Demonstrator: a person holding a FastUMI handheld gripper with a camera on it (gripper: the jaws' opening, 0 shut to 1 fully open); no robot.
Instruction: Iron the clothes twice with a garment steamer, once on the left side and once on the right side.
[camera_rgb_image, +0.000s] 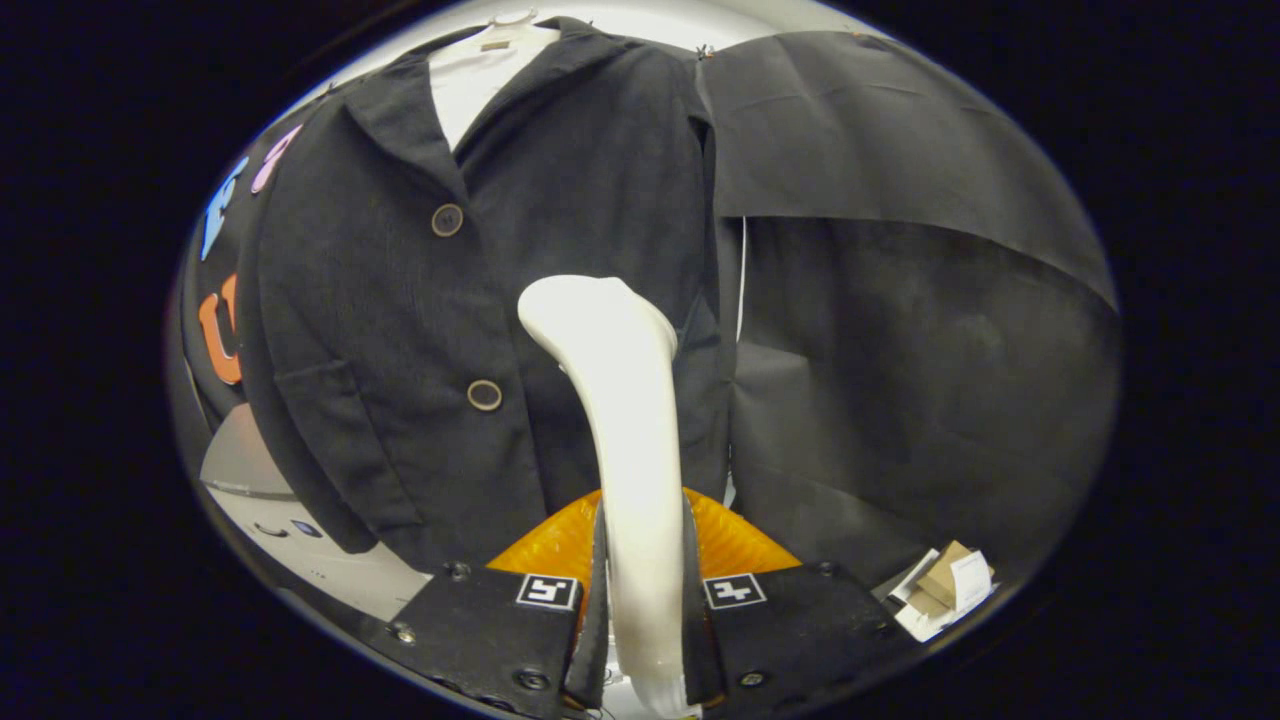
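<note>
1. The jaws (645, 600) are clenched on the white steamer (625, 430), gripping its handle from both sides.
2. Its long axis runs straight ahead from the jaws.
3. Its head meets the hanging dark jacket (400, 300) right of the buttons.

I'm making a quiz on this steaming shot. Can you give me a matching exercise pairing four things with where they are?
Things:
1. steamer
2. jacket
3. white garment
4. gripper

Places:
A. under the jacket's collar
B. shut on the steamer's handle
C. head against the jacket's front
D. hanging beyond the fingers

Pairs: 1-C, 2-D, 3-A, 4-B
</note>
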